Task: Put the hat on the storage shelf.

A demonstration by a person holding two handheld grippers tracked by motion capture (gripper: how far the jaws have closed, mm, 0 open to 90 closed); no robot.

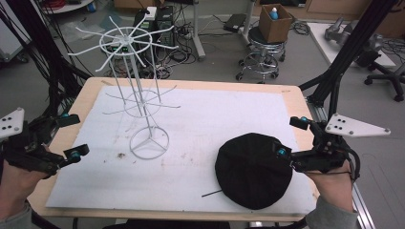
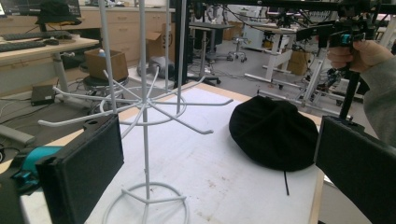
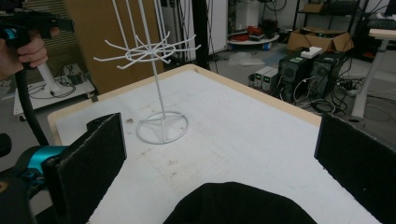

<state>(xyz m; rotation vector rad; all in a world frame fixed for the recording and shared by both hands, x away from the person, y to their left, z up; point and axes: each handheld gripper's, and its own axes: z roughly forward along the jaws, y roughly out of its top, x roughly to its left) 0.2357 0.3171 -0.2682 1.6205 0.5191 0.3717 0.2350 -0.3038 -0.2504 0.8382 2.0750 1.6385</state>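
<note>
1. From the high view we see a wooden table [image 1: 292,95] covered by a white sheet [image 1: 200,138], with a white wire rack [image 1: 136,95] standing on its ringed base toward the left side of the sheet.
2. The rack rises on thin uprights and carries two tiers of radiating hooked arms, a wide one at the top and a smaller one lower down; all the arms we can make out are bare.
3. A black cap [image 1: 254,169] lies flat on the sheet near the right front corner, well apart from the rack. A thin dark cord sticks out from its near-left edge onto the sheet.
4. The left gripper [image 1: 71,136] is held at the left edge of the table, off the sheet. Its jaws stand wide apart with nothing between them; its own view shows the rack and cap beyond the two black pads [image 2: 86,168].
5. The right gripper [image 1: 291,137] sits at the right edge, its jaws spread wide and empty. The nearer tip overlaps the cap's right rim in the high view; we cannot say for certain whether it touches the fabric.
6. In the right gripper view the cap's [image 3: 240,205] edge lies low between the open pads [image 3: 91,163], just ahead of them.
</note>
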